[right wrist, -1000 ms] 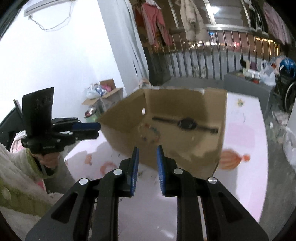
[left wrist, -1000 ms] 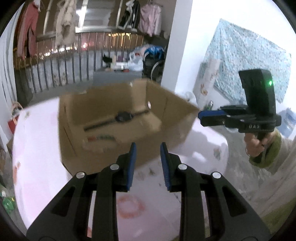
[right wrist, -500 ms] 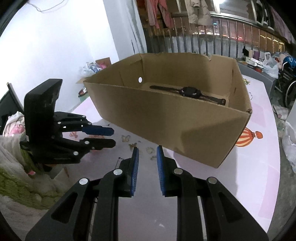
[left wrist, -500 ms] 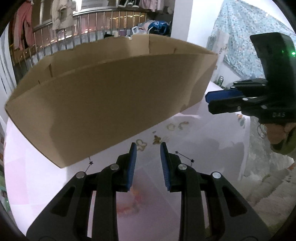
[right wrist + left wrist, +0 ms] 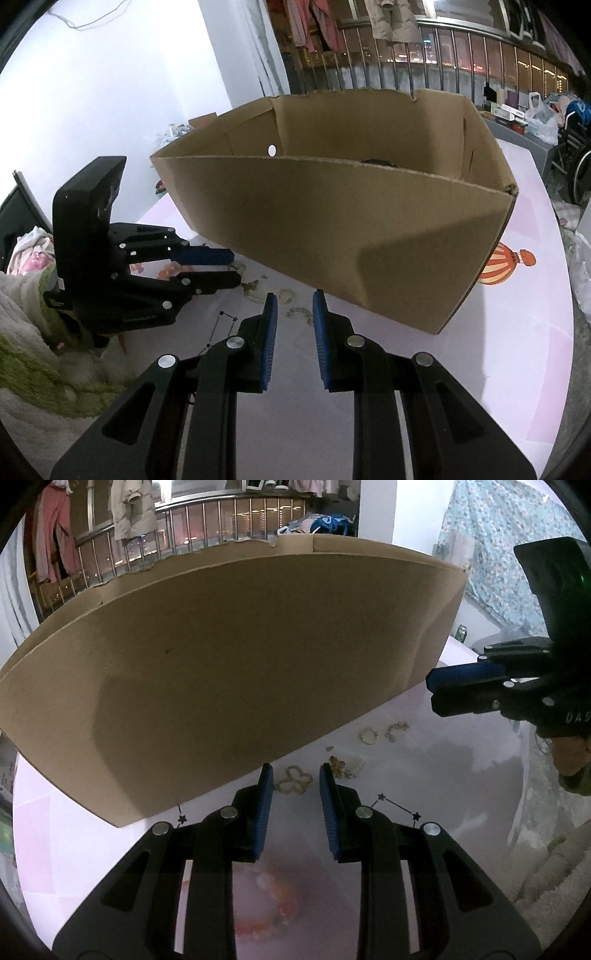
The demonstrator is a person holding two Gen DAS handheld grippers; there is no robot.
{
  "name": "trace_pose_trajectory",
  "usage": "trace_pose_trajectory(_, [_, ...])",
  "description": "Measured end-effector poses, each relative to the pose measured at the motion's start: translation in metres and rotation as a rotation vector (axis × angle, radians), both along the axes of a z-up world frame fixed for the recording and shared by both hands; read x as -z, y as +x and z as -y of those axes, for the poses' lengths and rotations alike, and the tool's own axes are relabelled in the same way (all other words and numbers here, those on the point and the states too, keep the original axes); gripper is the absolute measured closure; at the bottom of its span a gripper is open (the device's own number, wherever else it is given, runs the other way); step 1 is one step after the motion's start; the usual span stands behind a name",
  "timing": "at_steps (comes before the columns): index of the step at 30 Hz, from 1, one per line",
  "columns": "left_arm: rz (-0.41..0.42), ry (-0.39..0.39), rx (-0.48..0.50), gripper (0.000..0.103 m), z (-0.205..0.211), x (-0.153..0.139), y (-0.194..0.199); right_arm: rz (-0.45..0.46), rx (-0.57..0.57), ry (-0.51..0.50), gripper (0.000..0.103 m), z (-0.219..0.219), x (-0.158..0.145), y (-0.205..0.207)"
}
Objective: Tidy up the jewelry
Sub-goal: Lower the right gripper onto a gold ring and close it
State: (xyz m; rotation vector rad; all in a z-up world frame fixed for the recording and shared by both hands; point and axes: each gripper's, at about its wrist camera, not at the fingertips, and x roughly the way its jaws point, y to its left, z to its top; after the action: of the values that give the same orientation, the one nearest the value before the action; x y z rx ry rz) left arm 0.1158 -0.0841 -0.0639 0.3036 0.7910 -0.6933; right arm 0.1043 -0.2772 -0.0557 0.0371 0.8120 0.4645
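A big cardboard box (image 5: 351,229) fills the far side of the pink surface (image 5: 498,369). Both claws hover near it, left claw (image 5: 295,775) and right claw (image 5: 293,301), each with jaws slightly apart and holding nothing. The gold jewelry (image 5: 295,783) lies scattered just beside the box's near wall. These thin, flat pieces could slip from the pads or get nudged under the box.
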Motion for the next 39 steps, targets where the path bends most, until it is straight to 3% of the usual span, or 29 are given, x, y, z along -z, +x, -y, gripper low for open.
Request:
trace_pose_trajectory(7, [0.017, 0.014, -0.018, 0.085, 0.007, 0.002, -0.002, 0.003, -0.009, -0.009, 0.083, -0.005, 0.004, 0.001])
trace_pose_trajectory(22, [0.004, 0.043, -0.008, 0.085, 0.005, -0.004, -0.003, -0.003, -0.048, -0.041, 0.083, -0.016, 0.005, 0.004])
trace_pose_trajectory(34, [-0.006, 0.045, -0.02, 0.085, -0.003, -0.005, -0.006, 0.008, -0.122, -0.15, 0.083, -0.032, 0.011, 0.016])
trace_pose_trajectory(39, [-0.006, 0.044, -0.023, 0.085, -0.001, -0.004, -0.007, -0.027, -0.106, -0.123, 0.083, -0.035, 0.013, 0.02])
